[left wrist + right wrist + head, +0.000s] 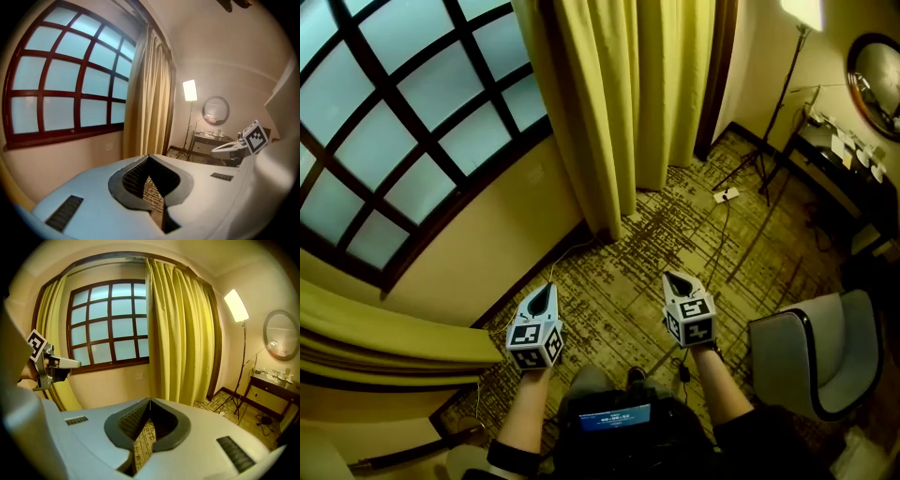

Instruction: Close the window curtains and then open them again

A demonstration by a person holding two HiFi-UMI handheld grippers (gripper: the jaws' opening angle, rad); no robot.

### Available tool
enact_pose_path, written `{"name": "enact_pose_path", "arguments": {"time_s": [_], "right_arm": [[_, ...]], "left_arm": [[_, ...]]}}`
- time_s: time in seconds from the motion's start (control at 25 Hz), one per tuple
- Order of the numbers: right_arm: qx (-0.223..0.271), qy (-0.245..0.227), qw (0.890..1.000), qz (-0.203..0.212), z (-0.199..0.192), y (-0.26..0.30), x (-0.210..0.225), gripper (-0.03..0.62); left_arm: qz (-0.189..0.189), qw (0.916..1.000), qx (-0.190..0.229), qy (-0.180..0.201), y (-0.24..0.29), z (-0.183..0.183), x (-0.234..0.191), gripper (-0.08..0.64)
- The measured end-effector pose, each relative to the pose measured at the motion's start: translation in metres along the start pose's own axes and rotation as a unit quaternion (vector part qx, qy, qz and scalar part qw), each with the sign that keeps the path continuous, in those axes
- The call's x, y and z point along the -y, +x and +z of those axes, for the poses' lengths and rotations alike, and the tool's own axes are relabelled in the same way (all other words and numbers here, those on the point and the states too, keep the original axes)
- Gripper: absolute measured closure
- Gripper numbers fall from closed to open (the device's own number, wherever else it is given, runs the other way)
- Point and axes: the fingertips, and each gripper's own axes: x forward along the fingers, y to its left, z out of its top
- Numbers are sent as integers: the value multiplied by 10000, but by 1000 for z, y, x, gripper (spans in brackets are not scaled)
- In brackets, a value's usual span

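While both curtains hang gathered at the sides of the window (403,122): the glass is uncovered, so the task looks either unstarted or wholly finished; these views do not settle which.
Left gripper (544,292): jaws pressed together, nothing between them.
Right gripper (673,279): jaws likewise closed and empty.
Right curtain (623,94): ahead of both pairs of jaws, slightly right of the right pair, well apart from each.
Left curtain (384,342): off to the left of the left jaws, near but untouched.
Work left, if unstarted: draw both curtains across, then part them again.
Count: two curtains, one window, two grippers, one floor lamp (236,305), one round mirror (282,336).
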Motion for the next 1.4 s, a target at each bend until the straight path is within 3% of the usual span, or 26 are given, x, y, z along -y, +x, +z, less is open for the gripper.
{"name": "enact_pose_path", "arguments": {"time_s": [0.24, 0.48, 0.8, 1.08, 1.4], "right_arm": [[46, 105, 9999, 17, 24, 40, 23, 574], [-78, 87, 9999, 69, 57, 95, 35, 574], [13, -110, 9999, 53, 112, 169, 45, 574], [42, -281, 9996, 80, 146, 208, 42, 574], [70, -421, 9984, 374, 180, 242, 52, 574]], "left_arm": [[-120, 9998, -6, 175, 51, 29, -7, 569], [-291, 9995, -4, 77, 117, 61, -21, 569], [-608, 9975, 334, 163, 192, 113, -48, 569], [-789, 9956, 489, 137, 233, 143, -65, 569], [-660, 9972, 337, 56, 261, 163, -57, 569]]}}
